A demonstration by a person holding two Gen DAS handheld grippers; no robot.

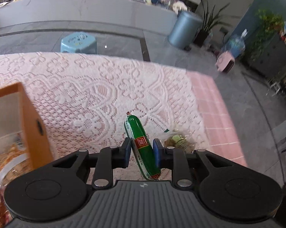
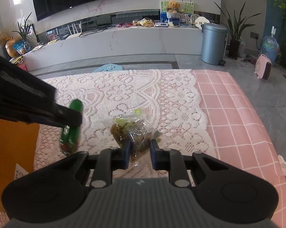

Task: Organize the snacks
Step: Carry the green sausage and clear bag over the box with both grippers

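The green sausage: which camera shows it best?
The left wrist view: the sausage is sharp, label readable, pinched between the left gripper pads. In the right wrist view it is blurred and partly hidden behind that gripper's finger.

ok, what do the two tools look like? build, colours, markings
Both match. Left tool: black linkage arms with silver pivot pins, two round black housings, a ribbed grey centre plate with a small pale logo, and blue pads on the fingers. Right tool: the same build, blue pads too. No cables, hands or sleeves show in either view.
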